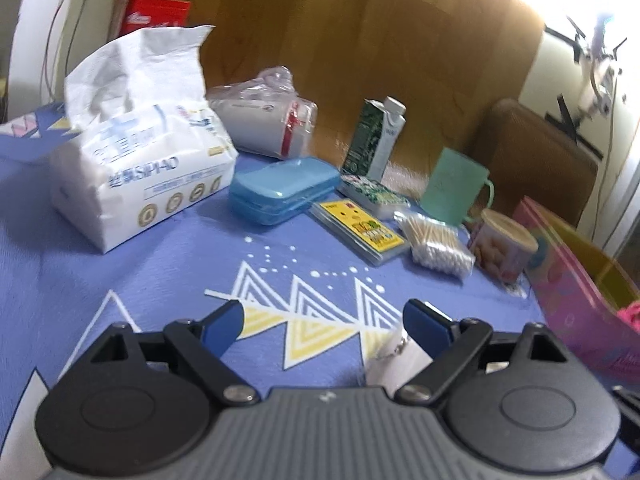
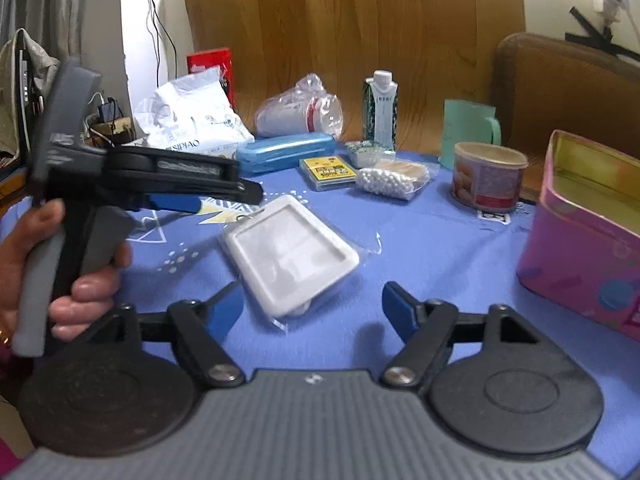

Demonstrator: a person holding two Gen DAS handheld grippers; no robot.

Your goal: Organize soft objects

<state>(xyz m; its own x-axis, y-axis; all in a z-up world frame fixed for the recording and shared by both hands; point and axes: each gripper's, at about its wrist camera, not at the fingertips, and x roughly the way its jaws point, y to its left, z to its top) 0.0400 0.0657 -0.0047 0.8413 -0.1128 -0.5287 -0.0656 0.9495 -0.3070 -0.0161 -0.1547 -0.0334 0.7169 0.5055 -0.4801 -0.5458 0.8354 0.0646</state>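
Observation:
A white soft card holder in clear wrap [image 2: 290, 254] lies on the blue cloth just ahead of my open, empty right gripper [image 2: 314, 310]; a corner of it shows in the left wrist view [image 1: 390, 354]. My left gripper [image 1: 324, 320] is open and empty above the cloth; it also shows from the side in the right wrist view [image 2: 224, 196], held in a hand. A pink box [image 2: 588, 252] stands open at the right, with something pink inside [image 1: 630, 314]. A white tissue pack [image 1: 136, 168] stands at the far left. A bag of cotton swabs [image 1: 436, 246] lies mid-table.
On the cloth: a blue case [image 1: 280, 190], a yellow card pack [image 1: 360, 232], a green tin [image 1: 374, 194], a carton [image 1: 376, 136], a green mug [image 1: 456, 186], a paper tub [image 1: 502, 246], wrapped cups [image 1: 268, 126]. A wooden panel stands behind.

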